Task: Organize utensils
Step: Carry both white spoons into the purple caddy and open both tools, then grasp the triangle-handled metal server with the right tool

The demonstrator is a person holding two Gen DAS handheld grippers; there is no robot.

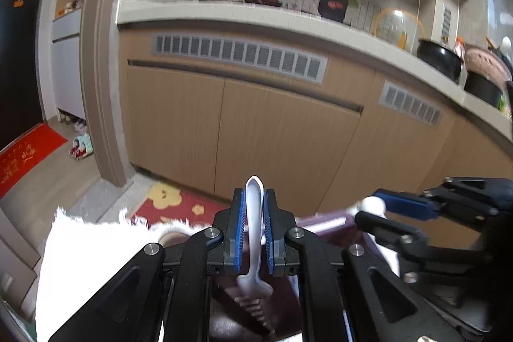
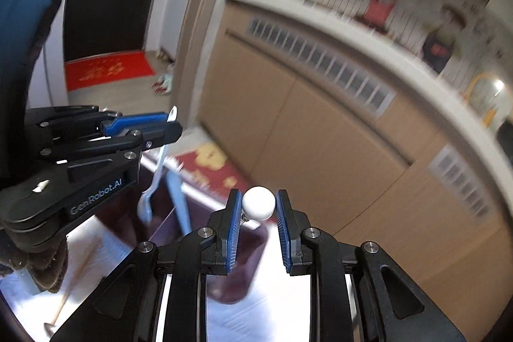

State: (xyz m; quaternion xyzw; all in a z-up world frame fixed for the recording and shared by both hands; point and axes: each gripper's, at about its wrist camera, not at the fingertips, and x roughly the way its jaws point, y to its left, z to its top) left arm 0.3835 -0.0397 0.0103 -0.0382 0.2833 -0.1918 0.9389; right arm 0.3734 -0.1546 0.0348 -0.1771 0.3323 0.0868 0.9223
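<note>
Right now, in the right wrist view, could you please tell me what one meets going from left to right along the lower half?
Wooden spoon on the white surface → left gripper shut on a white plastic utensil → right gripper shut on a white ball-shaped end → tan cabinet doors.

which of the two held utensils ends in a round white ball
The one in the right gripper: its round white ball end sits between the pads. The left gripper holds a flat white plastic utensil instead.
</note>
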